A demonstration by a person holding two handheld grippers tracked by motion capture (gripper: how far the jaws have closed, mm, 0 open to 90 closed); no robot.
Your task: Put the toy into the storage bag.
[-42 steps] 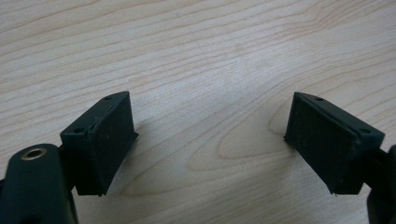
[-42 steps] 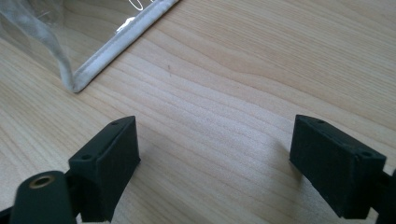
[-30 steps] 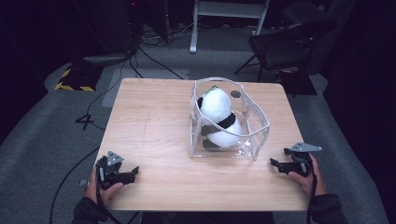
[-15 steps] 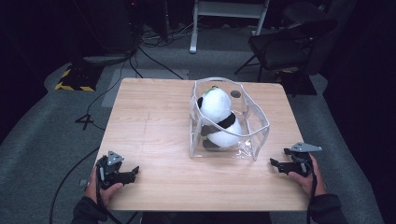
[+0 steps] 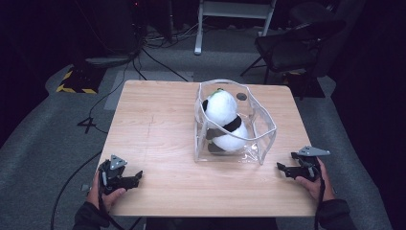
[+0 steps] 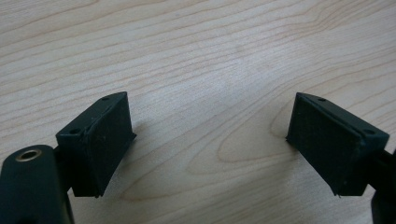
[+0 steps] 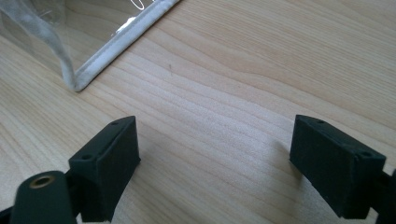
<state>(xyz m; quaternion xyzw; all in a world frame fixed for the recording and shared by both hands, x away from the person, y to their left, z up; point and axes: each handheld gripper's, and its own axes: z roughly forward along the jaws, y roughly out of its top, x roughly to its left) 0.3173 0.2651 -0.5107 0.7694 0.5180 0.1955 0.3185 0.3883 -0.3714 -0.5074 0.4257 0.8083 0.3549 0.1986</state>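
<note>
A clear plastic bag [image 5: 261, 134] with white trim stands open on the wooden table [image 5: 158, 120], right of centre. Inside it sits a white and black panda plush [image 5: 224, 122]. My left gripper [image 5: 134, 178] rests at the table's near left corner, held by a hand, jaws wide apart over bare wood [image 6: 210, 140]. My right gripper [image 5: 283, 168] rests at the near right edge, open too, with nothing between its fingers. In the right gripper view [image 7: 215, 158] the bag's near corner [image 7: 77, 79] lies just ahead to the left.
A small dark round mark [image 5: 242, 96] shows on the table behind the bag. Beyond the table stand a black chair [image 5: 292, 48] and a white frame [image 5: 230, 12]; cables [image 5: 153, 52] run over the grey floor. Yellow-black tape [image 5: 74, 88] marks the floor at left.
</note>
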